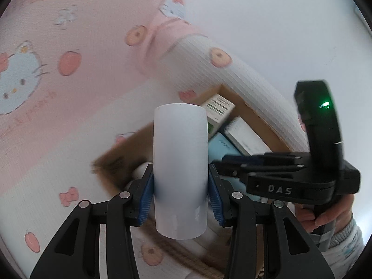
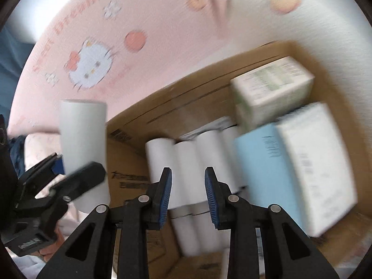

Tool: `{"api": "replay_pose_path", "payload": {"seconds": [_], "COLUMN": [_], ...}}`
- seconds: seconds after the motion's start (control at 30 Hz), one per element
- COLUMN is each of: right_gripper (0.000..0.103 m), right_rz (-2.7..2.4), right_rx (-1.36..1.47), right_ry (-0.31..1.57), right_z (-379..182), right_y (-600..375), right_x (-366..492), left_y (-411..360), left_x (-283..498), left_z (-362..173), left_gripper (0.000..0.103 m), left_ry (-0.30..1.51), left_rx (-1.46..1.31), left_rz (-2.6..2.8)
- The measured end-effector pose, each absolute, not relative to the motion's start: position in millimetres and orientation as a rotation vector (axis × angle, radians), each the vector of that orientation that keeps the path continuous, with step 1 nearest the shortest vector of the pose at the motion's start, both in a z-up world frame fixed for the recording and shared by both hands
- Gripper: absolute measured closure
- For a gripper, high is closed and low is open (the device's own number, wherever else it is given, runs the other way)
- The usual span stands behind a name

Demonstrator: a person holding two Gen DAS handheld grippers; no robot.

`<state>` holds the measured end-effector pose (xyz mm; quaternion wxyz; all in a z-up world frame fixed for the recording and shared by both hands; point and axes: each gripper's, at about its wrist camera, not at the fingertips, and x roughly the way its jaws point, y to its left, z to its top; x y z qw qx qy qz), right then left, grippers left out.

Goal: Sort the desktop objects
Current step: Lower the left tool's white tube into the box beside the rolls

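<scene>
My left gripper (image 1: 181,187) is shut on a white cylinder (image 1: 180,169), held upright above the near-left corner of a cardboard box (image 1: 251,109). The cylinder also shows in the right wrist view (image 2: 83,148), left of the box's wall (image 2: 186,97), with the left gripper (image 2: 58,181) around it. My right gripper (image 2: 188,197) is open and empty, hovering over the box, above a row of several white rolls (image 2: 186,162). The right gripper also shows in the left wrist view (image 1: 218,162), to the right of the cylinder.
Inside the box lie a green-and-white carton (image 2: 269,86), a light blue box (image 2: 262,162) and a white box (image 2: 313,162). The box rests on a pink and white Hello Kitty cloth (image 1: 58,69). A rolled white cover (image 1: 232,74) runs behind the box.
</scene>
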<state>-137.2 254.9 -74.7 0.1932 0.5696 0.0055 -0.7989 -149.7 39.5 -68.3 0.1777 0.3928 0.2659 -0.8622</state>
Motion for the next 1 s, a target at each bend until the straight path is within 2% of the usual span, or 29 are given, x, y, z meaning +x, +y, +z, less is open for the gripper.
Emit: {"api": "replay_pose_path", "payload": {"seconds": [0.3, 0.5, 0.6, 0.77, 1.0], "right_gripper": [0.076, 0.073, 0.068, 0.059, 0.057], "right_rz": [-2.383, -2.434, -2.425, -2.469, -2.521], "right_rx": [1.543, 1.536, 1.554, 1.528, 1.496], "right_ry": [0.083, 0.123, 0.125, 0.279, 0.401], "right_z": [-58, -59, -61, -62, -63], "right_y": [288, 291, 293, 290, 289], "right_x": [-133, -129, -129, -128, -125], "left_y": [37, 19, 24, 24, 23], "left_x": [-207, -232, -245, -259, -271], "left_z": [-88, -110, -114, -119, -139], "left_gripper": [0.056, 0.056, 0.056, 0.056, 0.056], "left_ry": [0.743, 0.973, 0.916, 0.905, 0.839], "left_rx": [1.293, 1.411, 1.475, 1.503, 1.545], "left_rz": [-2.262, -2.072, -2.015, -1.938, -1.824]}}
